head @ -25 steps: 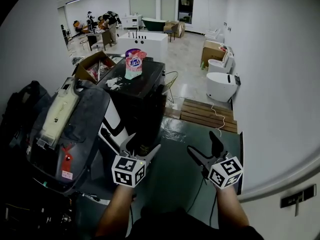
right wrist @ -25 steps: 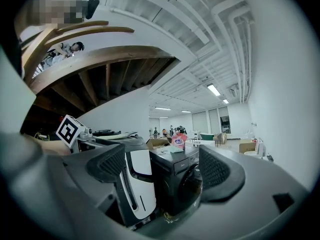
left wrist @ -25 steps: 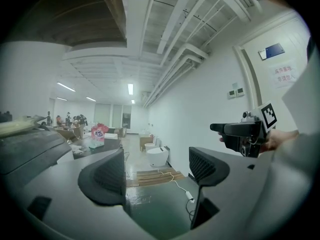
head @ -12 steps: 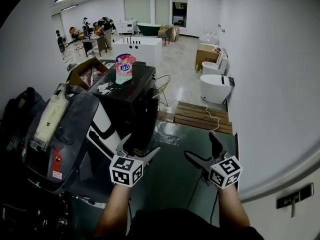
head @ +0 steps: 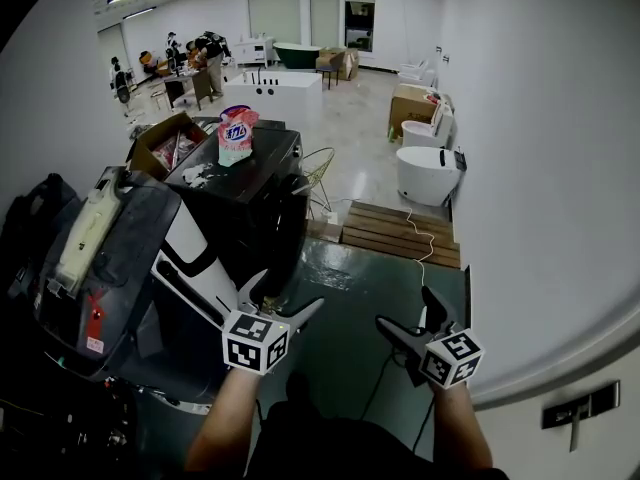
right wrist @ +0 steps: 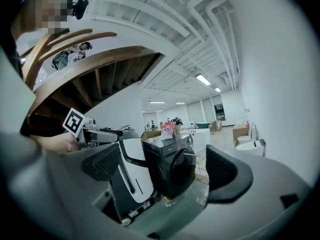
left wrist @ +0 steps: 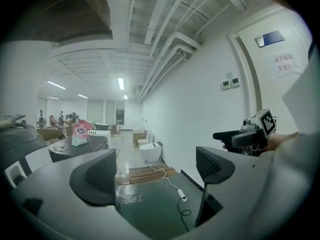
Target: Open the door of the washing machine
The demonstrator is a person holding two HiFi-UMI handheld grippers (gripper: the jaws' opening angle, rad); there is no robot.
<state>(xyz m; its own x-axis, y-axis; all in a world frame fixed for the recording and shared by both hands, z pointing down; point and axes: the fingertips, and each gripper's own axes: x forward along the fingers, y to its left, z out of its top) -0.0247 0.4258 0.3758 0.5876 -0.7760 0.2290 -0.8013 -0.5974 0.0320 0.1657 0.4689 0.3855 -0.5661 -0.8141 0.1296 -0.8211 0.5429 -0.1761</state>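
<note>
The black front-loading washing machine [head: 262, 183] stands ahead and to the left on the green floor. Its round door [right wrist: 182, 167] faces the right gripper view and looks closed. A pink detergent bag [head: 236, 136] stands on its top. My left gripper [head: 288, 294] is open and empty, held short of the machine's front lower corner and touching nothing. My right gripper [head: 407, 311] is also open and empty, further right over the floor. The left gripper view looks past the machine, with open jaws [left wrist: 155, 171] and the right gripper [left wrist: 246, 136] at its side. The right gripper view frames the machine between open jaws [right wrist: 165, 170].
A white-and-dark appliance [head: 192, 256] leans against the washer's left side, and a dark machine [head: 100, 258] lies beyond it. A wooden pallet [head: 400, 233], a white toilet [head: 424, 173] and a floor cable [head: 418, 258] lie ahead. A white wall [head: 560, 168] runs along the right. People work far back.
The washing machine now sits further left and higher in the head view. Both grippers have drawn back from it, the right one a little lower, with jaws still wide.
</note>
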